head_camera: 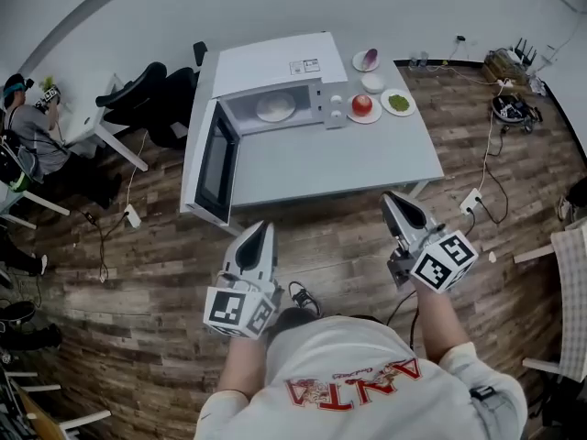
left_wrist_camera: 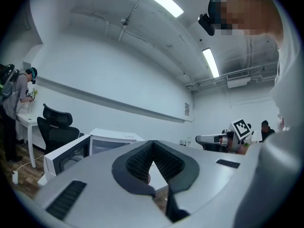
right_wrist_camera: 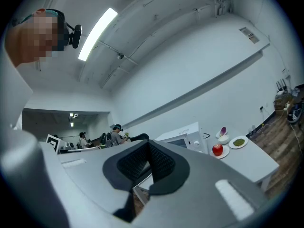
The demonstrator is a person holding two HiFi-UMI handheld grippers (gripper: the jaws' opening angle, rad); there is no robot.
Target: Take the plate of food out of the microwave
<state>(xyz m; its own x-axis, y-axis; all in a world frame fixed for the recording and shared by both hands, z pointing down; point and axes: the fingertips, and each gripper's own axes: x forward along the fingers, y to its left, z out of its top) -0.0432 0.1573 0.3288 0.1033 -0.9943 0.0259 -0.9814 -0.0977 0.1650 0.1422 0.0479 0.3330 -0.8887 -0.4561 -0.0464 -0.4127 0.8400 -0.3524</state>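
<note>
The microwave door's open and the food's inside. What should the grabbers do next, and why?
Probably reach the right gripper toward the open microwave, spreading its fingers: the plate of food sits inside, both grippers are shut and empty, and the door juts out nearer the left gripper.

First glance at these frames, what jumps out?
The white microwave at the back left of the table stands with its door swung wide open, and a plate of pale food is inside. Right of it sit a red fruit on a plate and a plate of green food. The left gripper and right gripper hang shut and empty short of the table's near edge.
</note>
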